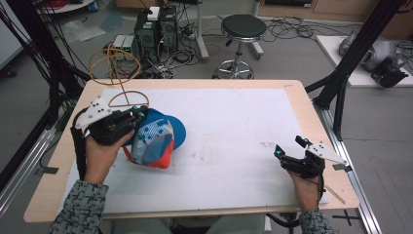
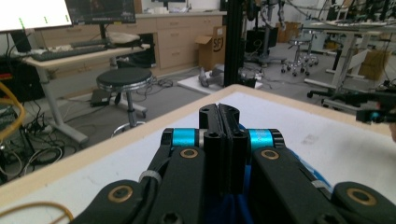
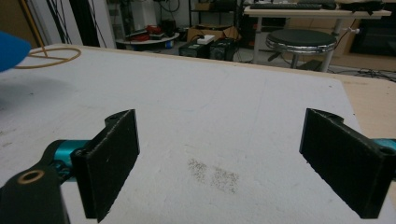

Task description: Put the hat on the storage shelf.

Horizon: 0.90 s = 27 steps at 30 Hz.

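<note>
Cap sits left of centre in the high view, on the white mat that covers most of my table. It's blue with a white mesh-looking panel and an orange-red part at the bottom edge, and it looks tipped over on its side rather than sitting flat.

My left gripper is at the cap's upper left edge, with my left hand wrapped around the body underneath. From the left gripper view the jaws are pressed right together, and there's blue stuff poking out under and beside them, so I'm pretty sure they've got the cap pinched at its edge. Can't make out exactly which bit of it, the gripper body hides that.

My right gripper is way over at the lower right of the high view, well apart from the cap, just sitting low over the mat near the table's edge. In the right gripper view its jaws are spread wide with nothing between them, just bare mat with a faint grey smudge on it. A sliver of the blue cap peeks in at the far upper left of that view.

Yellowish cable loops onto the mat's upper left corner, just beside my left gripper. A black stool stands on the floor past the table's far edge.
</note>
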Each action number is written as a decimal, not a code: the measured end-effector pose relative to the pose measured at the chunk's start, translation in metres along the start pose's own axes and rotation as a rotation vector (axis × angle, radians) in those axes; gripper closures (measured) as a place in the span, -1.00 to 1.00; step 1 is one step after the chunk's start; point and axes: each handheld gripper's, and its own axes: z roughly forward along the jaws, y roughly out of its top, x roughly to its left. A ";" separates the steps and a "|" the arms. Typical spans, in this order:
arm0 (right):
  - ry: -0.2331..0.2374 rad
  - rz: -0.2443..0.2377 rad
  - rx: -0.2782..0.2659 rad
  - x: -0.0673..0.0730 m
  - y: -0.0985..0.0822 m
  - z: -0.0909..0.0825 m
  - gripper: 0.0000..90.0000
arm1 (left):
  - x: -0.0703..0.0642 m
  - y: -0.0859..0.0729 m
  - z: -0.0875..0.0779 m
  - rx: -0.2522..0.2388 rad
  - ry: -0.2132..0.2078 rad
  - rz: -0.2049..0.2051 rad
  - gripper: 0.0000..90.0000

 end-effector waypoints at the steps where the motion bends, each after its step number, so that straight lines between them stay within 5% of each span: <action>1: 0.002 -0.001 -0.001 0.000 0.000 0.000 -0.75 | 0.001 0.006 0.000 -0.003 0.001 0.010 0.97; 9: -0.006 -0.006 0.001 0.000 0.000 -0.003 -0.75 | 0.014 0.053 0.001 -0.013 0.006 0.101 0.97; 21: -0.035 0.067 -0.012 -0.007 -0.004 -0.011 -0.75 | 0.029 0.093 0.008 -0.049 -0.010 0.154 0.97; 27: -0.049 0.041 0.008 -0.010 -0.006 -0.013 -0.76 | 0.040 0.117 0.010 -0.047 -0.010 0.190 0.97</action>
